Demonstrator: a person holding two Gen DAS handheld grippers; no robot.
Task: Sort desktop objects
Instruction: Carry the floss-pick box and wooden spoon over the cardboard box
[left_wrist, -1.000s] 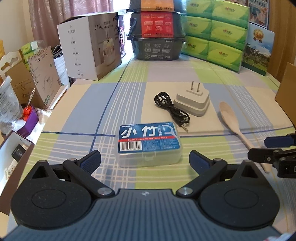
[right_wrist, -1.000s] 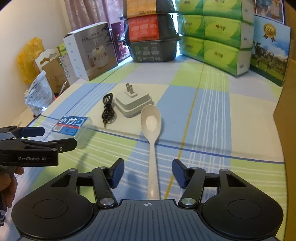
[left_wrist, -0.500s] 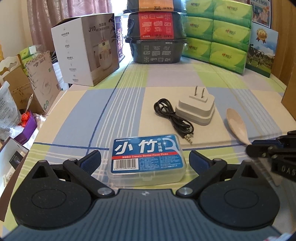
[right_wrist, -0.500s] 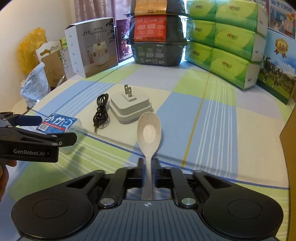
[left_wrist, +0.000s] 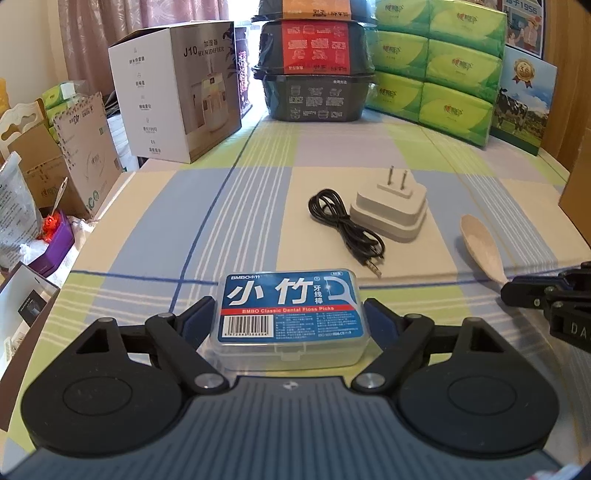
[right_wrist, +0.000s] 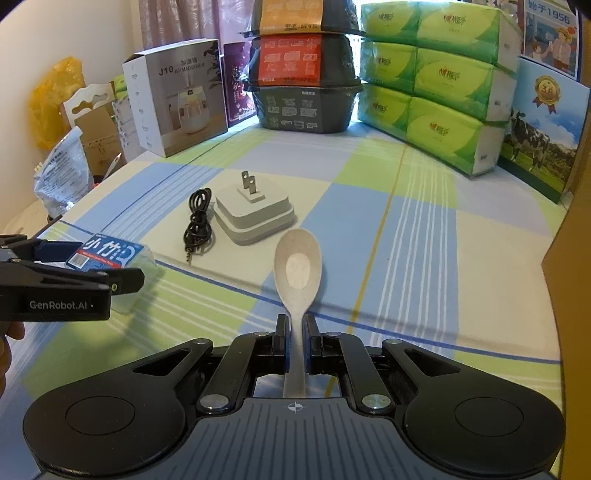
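A clear dental floss box (left_wrist: 290, 314) with a blue label lies on the checked tablecloth, and my left gripper (left_wrist: 290, 318) has its blue pads pressed against both short sides. From the right wrist view the same box (right_wrist: 110, 251) shows between the left gripper (right_wrist: 107, 264) fingers. My right gripper (right_wrist: 295, 332) is shut on the handle of a beige spoon (right_wrist: 297, 266), whose bowl points forward just above the cloth. In the left wrist view, the spoon (left_wrist: 480, 247) and right gripper (left_wrist: 517, 291) sit at the right edge. A white plug adapter (left_wrist: 391, 210) and coiled black cable (left_wrist: 343, 229) lie beyond.
A white humidifier box (left_wrist: 177, 96), stacked black food containers (left_wrist: 314, 85) and green tissue packs (left_wrist: 436, 66) line the table's far edge. A brown cardboard panel (right_wrist: 572, 258) stands at the right. Bags and cartons (left_wrist: 44, 177) crowd the left side beyond the table edge.
My left gripper moved forward around the floss box and its fingers drew in onto it. The right gripper went from open to shut on the spoon handle and lifted it slightly.
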